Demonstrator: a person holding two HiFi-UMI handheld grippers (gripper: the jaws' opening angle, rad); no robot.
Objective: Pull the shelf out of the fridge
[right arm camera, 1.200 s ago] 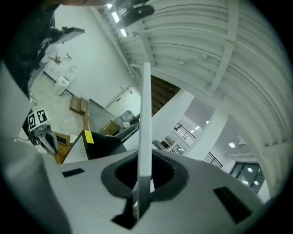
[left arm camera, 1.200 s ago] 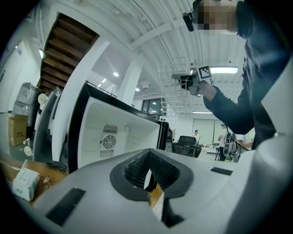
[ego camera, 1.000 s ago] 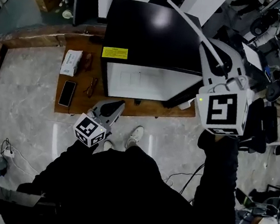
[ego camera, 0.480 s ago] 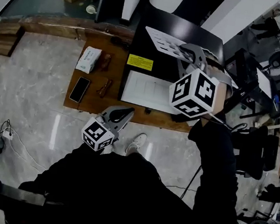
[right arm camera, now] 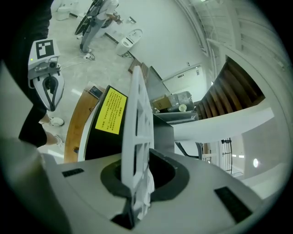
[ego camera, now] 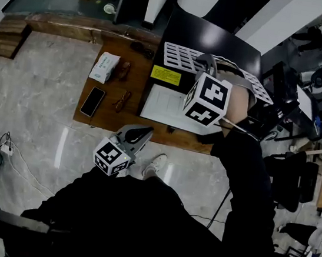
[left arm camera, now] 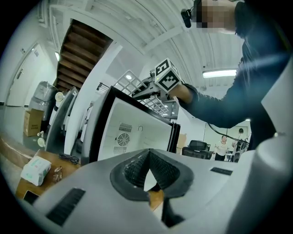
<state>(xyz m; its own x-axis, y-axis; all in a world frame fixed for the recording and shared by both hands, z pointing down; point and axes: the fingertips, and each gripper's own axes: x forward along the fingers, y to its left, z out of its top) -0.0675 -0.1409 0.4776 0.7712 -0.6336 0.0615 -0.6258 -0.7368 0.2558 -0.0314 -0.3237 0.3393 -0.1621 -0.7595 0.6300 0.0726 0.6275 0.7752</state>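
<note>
Right gripper [right arm camera: 137,187] has its jaws nearly closed, clamped on one edge of the white grid shelf [ego camera: 183,55]. The shelf is out of the fridge [ego camera: 221,35] and held in the air above its black top, which carries a yellow label [ego camera: 165,74]. Seen from the left gripper view, the fridge's open front shows a white back wall with a round vent. Left gripper [left arm camera: 149,171] hangs lower, in front of the fridge, jaws pressed together on nothing. On the wooden platform [ego camera: 105,120] beside the fridge lie a tissue pack [ego camera: 104,66], a phone [ego camera: 93,102] and glasses [ego camera: 121,100].
</note>
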